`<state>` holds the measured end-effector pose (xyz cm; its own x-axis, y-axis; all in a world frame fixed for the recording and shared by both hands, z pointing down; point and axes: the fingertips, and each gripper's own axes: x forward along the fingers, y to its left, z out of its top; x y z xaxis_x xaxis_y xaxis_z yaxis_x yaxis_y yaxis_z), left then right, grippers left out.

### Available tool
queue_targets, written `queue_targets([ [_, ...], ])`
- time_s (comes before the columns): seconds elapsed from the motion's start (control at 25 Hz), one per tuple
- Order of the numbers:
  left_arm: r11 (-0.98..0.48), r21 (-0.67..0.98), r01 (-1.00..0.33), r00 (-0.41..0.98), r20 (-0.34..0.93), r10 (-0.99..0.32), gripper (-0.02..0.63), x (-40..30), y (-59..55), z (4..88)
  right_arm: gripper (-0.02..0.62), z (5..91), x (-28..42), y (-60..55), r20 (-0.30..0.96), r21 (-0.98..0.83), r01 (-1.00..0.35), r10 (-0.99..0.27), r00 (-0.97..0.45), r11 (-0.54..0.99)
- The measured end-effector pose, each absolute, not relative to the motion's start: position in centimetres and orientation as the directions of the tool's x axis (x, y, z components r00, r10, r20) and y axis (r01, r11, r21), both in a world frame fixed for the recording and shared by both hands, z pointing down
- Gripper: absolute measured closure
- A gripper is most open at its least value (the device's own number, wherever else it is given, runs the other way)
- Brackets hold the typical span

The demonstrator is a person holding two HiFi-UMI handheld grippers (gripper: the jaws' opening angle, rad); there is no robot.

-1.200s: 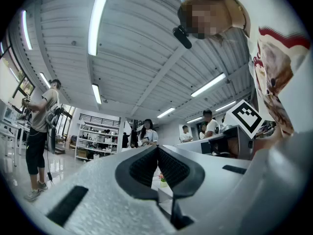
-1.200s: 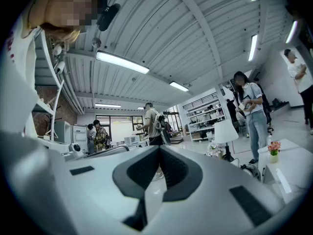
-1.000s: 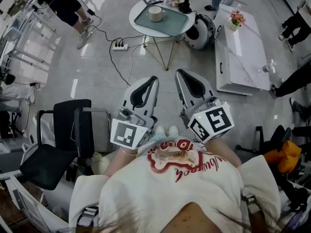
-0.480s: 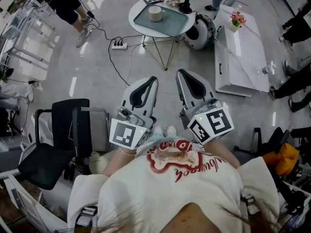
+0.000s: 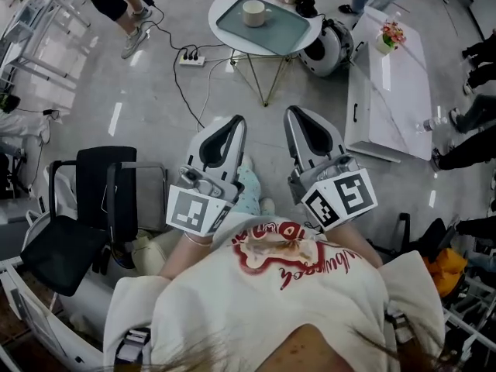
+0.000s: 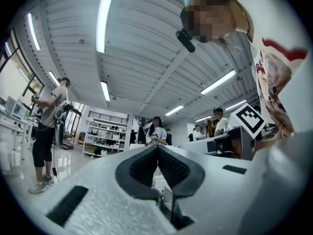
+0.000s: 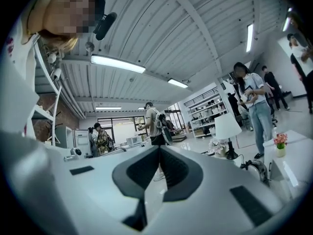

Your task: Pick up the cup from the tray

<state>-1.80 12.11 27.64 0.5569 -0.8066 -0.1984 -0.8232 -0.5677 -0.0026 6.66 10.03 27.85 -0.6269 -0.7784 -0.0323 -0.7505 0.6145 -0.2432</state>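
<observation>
A cream cup (image 5: 254,12) stands on a teal tray (image 5: 283,31) on a small round white table (image 5: 225,31) far ahead, at the top of the head view. Both grippers are held close to the person's chest, well short of the table. The left gripper (image 5: 236,122) is shut with nothing in it. The right gripper (image 5: 292,113) is shut and empty too. In the left gripper view the left gripper (image 6: 157,147) shows its black pads meeting, pointed level across the room. The right gripper (image 7: 159,148) shows the same in the right gripper view. Neither gripper view shows the cup.
A power strip (image 5: 191,56) with cables lies on the floor left of the table. A black chair (image 5: 89,208) stands at the left. A long white bench (image 5: 387,91) with a flower pot (image 5: 391,36) stands at the right. Several people stand around the room.
The person has stepped forward, with one foot now out between the grippers. The table and cup sit slightly closer in the head view. Both grippers stay shut.
</observation>
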Motion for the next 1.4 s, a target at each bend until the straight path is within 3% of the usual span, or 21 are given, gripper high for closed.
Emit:
queue_targets([
  [0.48,-0.600,-0.042,-0.799,0.592,-0.238,-0.770,0.592,-6.3,-7.0,27.3,0.569,27.5,1.9,-8.9,-0.054,-0.217,-0.777,-0.802,-0.595,0.591],
  [0.88,-0.651,-0.041,-0.758,0.644,-0.201,-0.738,0.592,-7.9,-19.9,27.4,0.568,28.3,0.3,-21.4,-0.051,-0.161,-0.822,-0.836,-0.546,0.547],
  [1.12,-0.647,0.003,-0.762,0.643,-0.112,-0.758,0.592,-6.8,-23.4,30.3,0.561,42.1,2.7,-30.3,0.229,-0.081,-0.838,-0.808,-0.543,0.540],
  [1.28,-0.644,0.034,-0.764,0.638,-0.102,-0.763,0.592,-6.4,-24.6,31.5,0.435,51.7,3.4,-35.3,0.443,-0.046,-0.814,-0.718,-0.536,0.579],
  [1.4,-0.634,0.114,-0.765,0.633,-0.047,-0.772,0.592,-5.5,-24.9,33.7,0.433,56.7,3.9,-38.3,0.511,-0.029,-0.827,-0.703,-0.495,0.561],
])
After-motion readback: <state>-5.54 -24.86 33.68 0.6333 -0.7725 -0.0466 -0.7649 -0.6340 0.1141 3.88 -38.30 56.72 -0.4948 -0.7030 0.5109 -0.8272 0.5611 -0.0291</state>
